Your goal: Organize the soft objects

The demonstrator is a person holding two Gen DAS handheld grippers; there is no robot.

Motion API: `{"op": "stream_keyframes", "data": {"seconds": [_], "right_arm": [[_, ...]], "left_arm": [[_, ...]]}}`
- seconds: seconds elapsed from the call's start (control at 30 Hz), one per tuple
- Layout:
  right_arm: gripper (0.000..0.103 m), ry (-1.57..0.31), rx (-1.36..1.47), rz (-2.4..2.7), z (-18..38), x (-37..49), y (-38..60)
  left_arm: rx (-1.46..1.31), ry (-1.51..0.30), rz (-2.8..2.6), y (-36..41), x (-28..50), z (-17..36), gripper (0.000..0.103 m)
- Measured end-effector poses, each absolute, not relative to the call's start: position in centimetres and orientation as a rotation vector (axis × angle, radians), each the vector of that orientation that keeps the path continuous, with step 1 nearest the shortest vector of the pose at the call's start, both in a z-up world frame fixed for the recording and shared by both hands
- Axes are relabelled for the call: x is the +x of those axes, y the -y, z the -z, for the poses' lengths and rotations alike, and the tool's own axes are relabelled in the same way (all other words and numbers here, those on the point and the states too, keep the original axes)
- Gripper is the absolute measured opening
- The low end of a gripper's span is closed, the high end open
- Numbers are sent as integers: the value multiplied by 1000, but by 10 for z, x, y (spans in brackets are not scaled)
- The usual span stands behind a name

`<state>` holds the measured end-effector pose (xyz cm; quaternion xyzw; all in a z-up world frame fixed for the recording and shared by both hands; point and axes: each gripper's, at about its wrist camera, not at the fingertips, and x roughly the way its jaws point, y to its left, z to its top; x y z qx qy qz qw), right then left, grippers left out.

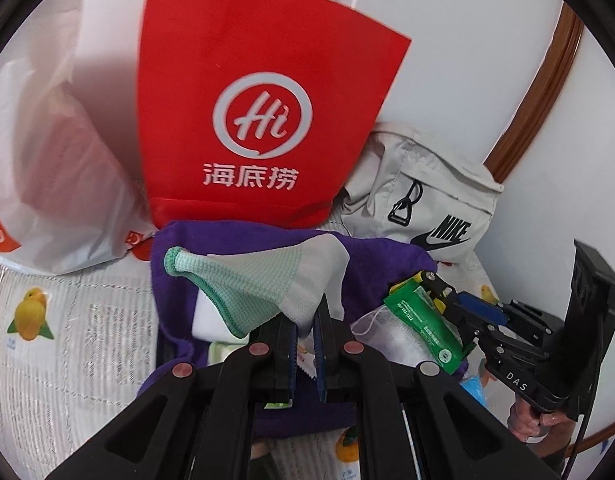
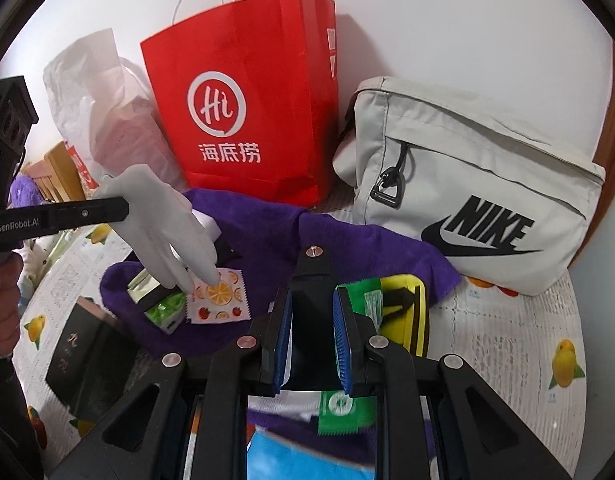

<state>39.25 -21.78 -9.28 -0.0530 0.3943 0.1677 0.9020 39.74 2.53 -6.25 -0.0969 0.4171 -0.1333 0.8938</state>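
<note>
My left gripper (image 1: 305,316) is shut on a white glove with a mint-green cuff (image 1: 259,280) and holds it above a purple towel (image 1: 371,260). In the right wrist view the glove (image 2: 167,220) hangs from the left gripper with its fingers touching an orange-print packet (image 2: 217,296) on the towel (image 2: 267,236). My right gripper (image 2: 312,320) is shut on a black block, with a green packet (image 2: 363,296) beside its right finger. In the left wrist view the right gripper (image 1: 443,300) sits over the green packet (image 1: 427,320).
A red paper bag (image 2: 243,112), a white plastic bag (image 2: 103,112) and a grey Nike bag (image 2: 467,184) stand against the wall behind. A black box (image 2: 87,372), a green carton (image 2: 163,308) and a yellow-edged pouch (image 2: 407,312) lie on or beside the towel.
</note>
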Motion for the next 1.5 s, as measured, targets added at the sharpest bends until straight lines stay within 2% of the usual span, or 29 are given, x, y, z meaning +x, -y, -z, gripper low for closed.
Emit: {"op": "stream_keyframes", "data": {"seconds": [0.57,0.77,0.83,0.97,1.03,1.07,1.1,1.13,1.37,1.43,1.5], "right_arm": [[21,-934,-157,-307,131,436,208],[21,-967,-150,-316,139,441,206],[21,-973,-146,-315,140,442,207],[22,-970,-145,-321,138,441,207],[27,-973,-148,-323,136,440,208],[35,-971,-146,-323,134,440,208],[44,-965,-144,-322,132,439,209],[47,-960,-142,-320,130,437,210],[59,-930,-135,-304,109,423,215],[65,-925,-129,-293,103,417,216],[70,-915,-126,-271,95,408,219]], "left_arm": [[-162,-964,234,-16,432,108,8],[-161,-974,231,-16,434,110,9],[-161,-982,232,-16,435,111,17],[-154,-981,237,-14,435,109,19],[-153,-980,240,-14,435,107,31],[-153,-979,240,-13,434,105,36],[-149,-979,241,-13,433,104,49],[-142,-975,241,-12,432,102,60],[-99,-929,218,-11,413,79,68],[-98,-937,209,-12,406,73,73],[-106,-937,214,-15,399,68,73]]}}
